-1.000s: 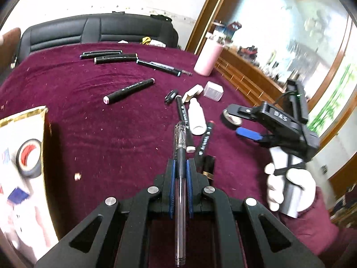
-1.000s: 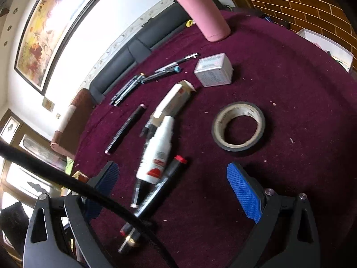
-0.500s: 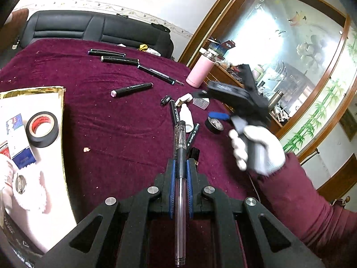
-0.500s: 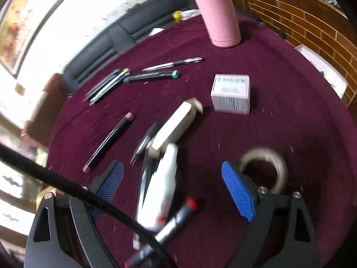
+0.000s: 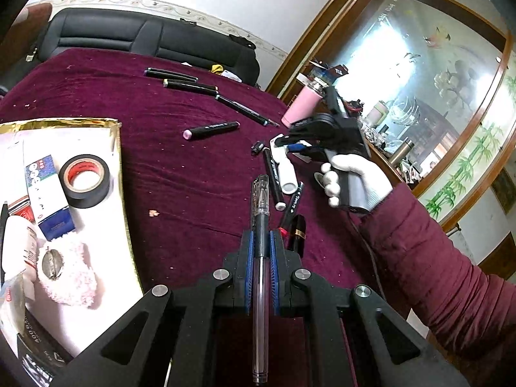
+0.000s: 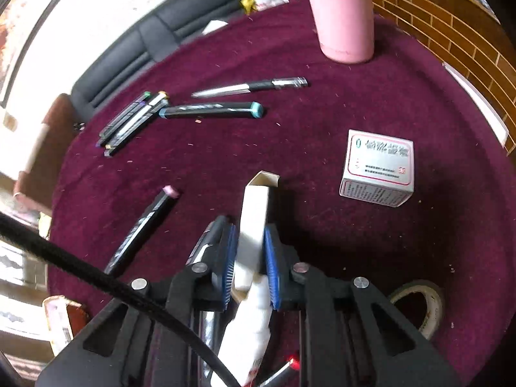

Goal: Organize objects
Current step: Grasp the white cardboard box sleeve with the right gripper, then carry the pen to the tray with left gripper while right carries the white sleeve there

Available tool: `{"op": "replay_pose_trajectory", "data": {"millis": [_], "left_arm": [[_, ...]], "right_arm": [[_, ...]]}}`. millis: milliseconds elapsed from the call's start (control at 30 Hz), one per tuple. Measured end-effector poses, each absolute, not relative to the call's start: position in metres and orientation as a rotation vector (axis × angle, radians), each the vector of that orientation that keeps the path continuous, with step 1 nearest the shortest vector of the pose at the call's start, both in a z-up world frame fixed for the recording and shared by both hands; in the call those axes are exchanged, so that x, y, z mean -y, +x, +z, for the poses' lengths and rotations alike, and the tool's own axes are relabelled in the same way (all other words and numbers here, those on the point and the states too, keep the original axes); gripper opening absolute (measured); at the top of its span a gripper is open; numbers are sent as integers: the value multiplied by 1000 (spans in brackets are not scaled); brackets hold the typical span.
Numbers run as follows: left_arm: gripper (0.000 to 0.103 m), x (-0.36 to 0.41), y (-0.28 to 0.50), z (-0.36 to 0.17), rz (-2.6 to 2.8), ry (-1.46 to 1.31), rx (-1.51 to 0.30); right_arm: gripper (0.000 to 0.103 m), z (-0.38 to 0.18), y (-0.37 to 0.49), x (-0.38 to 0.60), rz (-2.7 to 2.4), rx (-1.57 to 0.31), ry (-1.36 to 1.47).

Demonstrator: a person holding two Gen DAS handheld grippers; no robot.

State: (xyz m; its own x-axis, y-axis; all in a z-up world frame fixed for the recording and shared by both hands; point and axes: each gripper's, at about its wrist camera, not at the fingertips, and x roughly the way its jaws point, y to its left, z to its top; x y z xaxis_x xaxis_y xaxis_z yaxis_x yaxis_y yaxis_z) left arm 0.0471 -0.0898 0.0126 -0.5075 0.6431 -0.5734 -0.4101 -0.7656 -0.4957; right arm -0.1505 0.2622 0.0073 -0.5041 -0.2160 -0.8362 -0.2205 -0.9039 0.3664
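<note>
My left gripper (image 5: 260,235) is shut on a clear pen with a black grip (image 5: 260,200), held above the maroon tablecloth. My right gripper (image 6: 250,235), in a white-gloved hand (image 5: 354,174), points steeply down. Its jaws are closing, and the blue pads press both sides of a slim white carton with an open flap (image 6: 256,206). A white bottle (image 6: 254,332) lies just under that gripper, beside black markers (image 5: 274,174). In the left wrist view the right gripper (image 5: 283,142) hangs over this cluster at mid right.
A gold-edged white tray (image 5: 116,167) at the left holds a black tape roll (image 5: 84,180), a blue-white box and a pink fluffy item. Scattered on the cloth: a pink tumbler (image 6: 345,16), a small white box (image 6: 377,167), several markers (image 6: 213,111), a beige tape roll (image 6: 419,306), a lipstick (image 5: 298,232).
The right gripper left the beige tape roll, swung over the white carton and closed on it. The left gripper shifted with the pen, bringing more of the tray into view.
</note>
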Motion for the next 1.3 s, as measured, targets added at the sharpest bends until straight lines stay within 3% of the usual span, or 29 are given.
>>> {"op": "replay_pose_trajectory", "data": {"millis": [200, 400, 533, 600, 667, 700, 1133, 1200, 1300], "left_arm": [[7, 98, 55, 16, 2285, -1021, 425], [7, 104, 67, 18, 2317, -1019, 443], [7, 106, 72, 19, 2315, -1016, 445], [7, 106, 71, 19, 2311, -1020, 446], [7, 108, 69, 19, 2305, -1026, 450], [7, 109, 68, 18, 2303, -1026, 449], [8, 117, 67, 10, 2312, -1044, 480], [10, 106, 70, 11, 2289, -1059, 446], [23, 80, 75, 11, 2255, -1090, 367]], "right_arm": [[15, 39, -130, -260, 2739, -673, -1482], [18, 25, -142, -266, 2655, -680, -1545], [29, 19, -158, -258, 2632, -560, -1535], [29, 11, -170, -251, 2604, -479, -1562], [27, 3, -179, -245, 2576, -416, -1597], [14, -1, -182, -243, 2560, -396, -1624], [12, 38, -144, -242, 2746, -629, -1589], [12, 41, -130, -238, 2782, -647, -1606], [12, 41, -107, -235, 2833, -725, -1647]]}}
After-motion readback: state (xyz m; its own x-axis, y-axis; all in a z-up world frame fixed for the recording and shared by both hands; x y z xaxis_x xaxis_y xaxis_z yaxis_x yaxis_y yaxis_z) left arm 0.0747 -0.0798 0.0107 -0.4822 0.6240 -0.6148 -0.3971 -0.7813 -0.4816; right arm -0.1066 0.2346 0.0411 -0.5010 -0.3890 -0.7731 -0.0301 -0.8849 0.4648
